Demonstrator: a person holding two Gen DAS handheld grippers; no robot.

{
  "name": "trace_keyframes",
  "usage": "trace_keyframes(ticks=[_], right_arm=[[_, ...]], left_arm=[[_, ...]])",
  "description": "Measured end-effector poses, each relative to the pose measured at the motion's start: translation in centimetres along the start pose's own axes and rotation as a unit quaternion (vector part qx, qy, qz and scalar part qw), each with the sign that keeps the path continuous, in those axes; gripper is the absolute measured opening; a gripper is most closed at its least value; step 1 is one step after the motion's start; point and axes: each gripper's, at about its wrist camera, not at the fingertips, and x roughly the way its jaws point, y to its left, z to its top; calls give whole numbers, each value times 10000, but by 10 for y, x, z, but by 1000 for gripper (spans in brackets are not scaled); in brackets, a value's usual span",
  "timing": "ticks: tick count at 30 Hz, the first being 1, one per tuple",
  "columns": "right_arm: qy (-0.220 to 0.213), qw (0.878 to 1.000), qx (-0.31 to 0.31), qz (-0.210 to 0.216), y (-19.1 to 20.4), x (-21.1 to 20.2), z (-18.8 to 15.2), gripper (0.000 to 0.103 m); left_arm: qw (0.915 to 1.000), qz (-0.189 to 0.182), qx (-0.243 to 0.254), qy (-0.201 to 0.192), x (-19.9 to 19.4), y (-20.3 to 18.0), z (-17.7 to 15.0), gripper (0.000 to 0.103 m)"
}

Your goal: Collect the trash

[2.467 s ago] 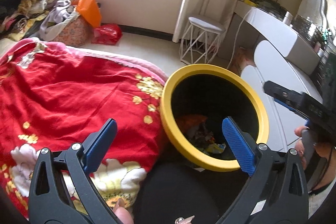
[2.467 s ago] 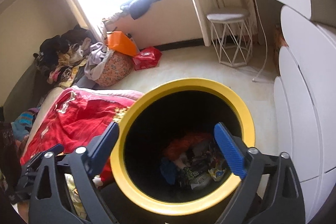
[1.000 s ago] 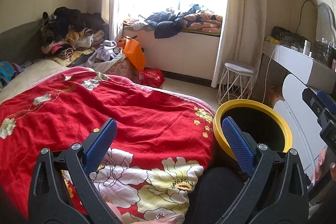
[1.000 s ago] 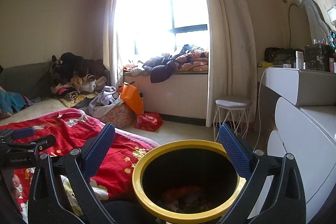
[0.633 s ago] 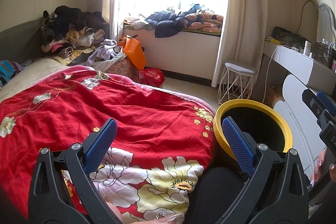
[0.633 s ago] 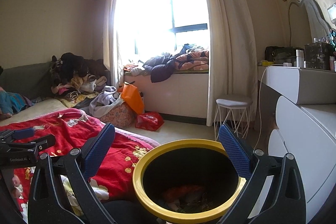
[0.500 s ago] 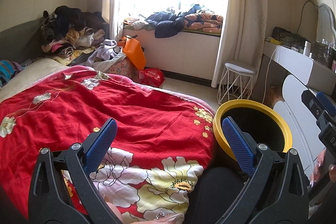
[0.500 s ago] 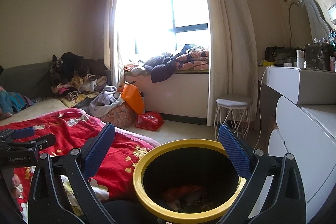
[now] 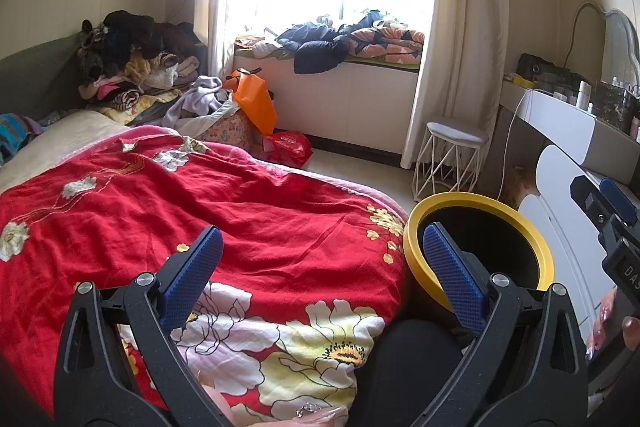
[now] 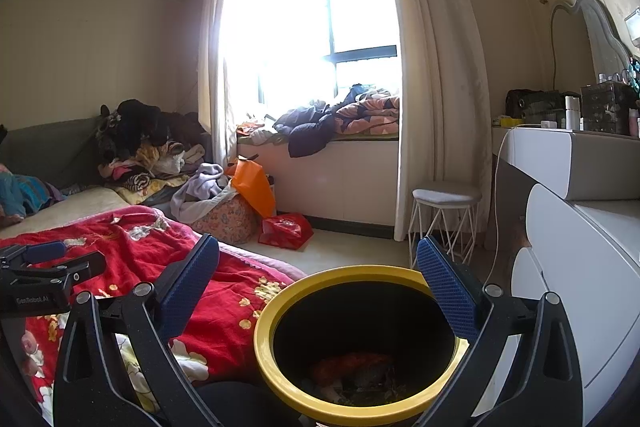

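Both pairs of blue-padded fingers stand spread wide and hold nothing. Directly below and ahead of the right gripper (image 10: 318,285) sits the round black bin with a yellow rim (image 10: 272,315), mouth upward, trash lying at its bottom; this gripper is the nearer one. From the left gripper (image 9: 320,269), levelled over the red flowered bedspread (image 9: 240,211), the bin (image 9: 412,235) lies to the right. No loose trash shows within reach.

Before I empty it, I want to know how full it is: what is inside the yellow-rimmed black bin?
The yellow-rimmed black bin holds crumpled orange-red trash and dark scraps at its bottom. Anything beneath them is hidden.
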Motion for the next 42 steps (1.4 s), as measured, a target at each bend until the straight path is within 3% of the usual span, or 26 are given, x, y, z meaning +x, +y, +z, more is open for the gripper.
trace_keyframes(ticks=[31,36,39,42], right_arm=[[2,10000,20,-19,1,-1,-1,97],[66,9999,100,-25,3,1,-1,97],[216,9996,155,117,9,11,3,97],[478,9973,92,556,34,27,11,97]], left_arm=[[10000,-13,-16,-9,-1,0,1,92],[9998,-85,-108,136,3,-1,4,92],[9993,-5,-235,276,6,5,2,92],[9977,188,-515,387,5,28,0,92]])
